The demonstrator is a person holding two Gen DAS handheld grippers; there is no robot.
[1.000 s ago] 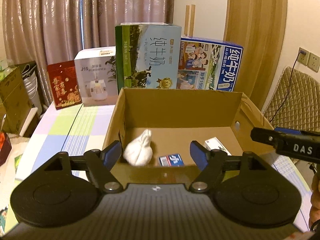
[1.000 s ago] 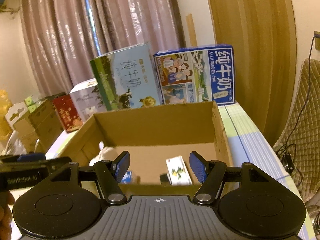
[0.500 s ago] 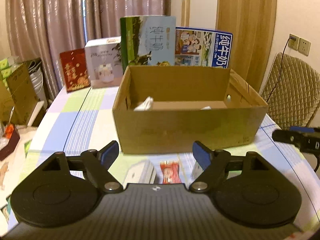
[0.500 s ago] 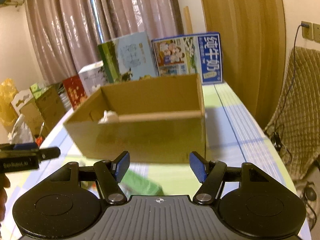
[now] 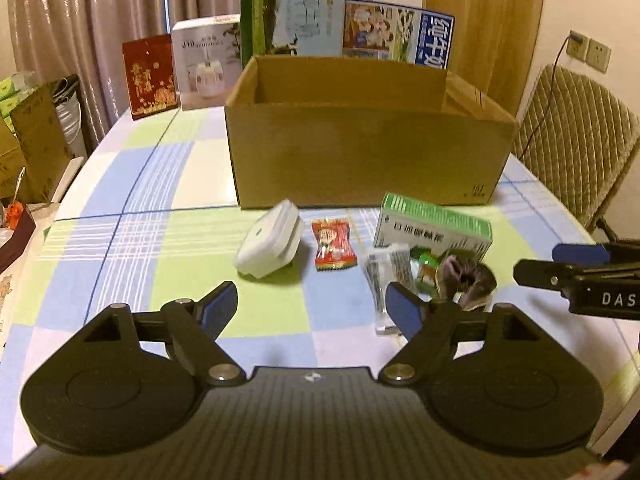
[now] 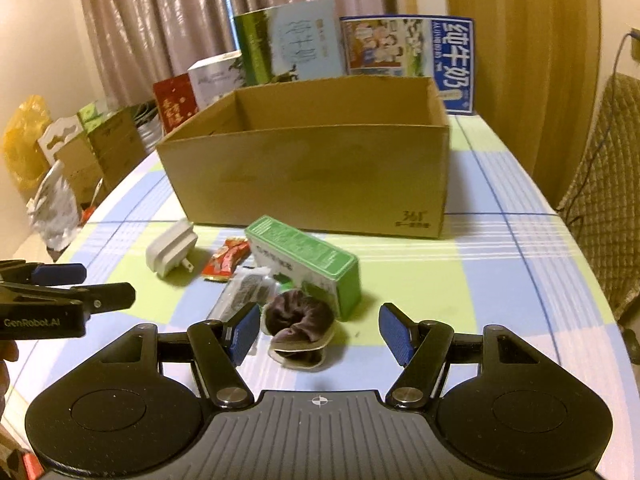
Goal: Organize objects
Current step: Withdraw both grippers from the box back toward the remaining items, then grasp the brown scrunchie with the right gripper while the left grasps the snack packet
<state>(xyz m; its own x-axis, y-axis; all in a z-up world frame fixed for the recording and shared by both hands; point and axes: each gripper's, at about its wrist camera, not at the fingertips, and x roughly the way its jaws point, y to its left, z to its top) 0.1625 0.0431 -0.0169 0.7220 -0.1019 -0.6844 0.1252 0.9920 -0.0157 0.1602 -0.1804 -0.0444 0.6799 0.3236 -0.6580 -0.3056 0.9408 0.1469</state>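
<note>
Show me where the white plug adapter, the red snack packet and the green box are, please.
white plug adapter (image 5: pixel 269 243): left wrist view, on its broad top face.
red snack packet (image 5: pixel 333 243): left wrist view, on the printed middle of the wrapper.
green box (image 6: pixel 304 247): right wrist view, on its green top face.

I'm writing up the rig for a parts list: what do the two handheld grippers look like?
Both are matte black, with a ribbed body, two round lobes and silver pivot screws. Each finger carries a blue pad. Seen from the side, the left gripper is printed "GenRobot.AI" in white and the right gripper "DAS". No cables or sleeves show.
</note>
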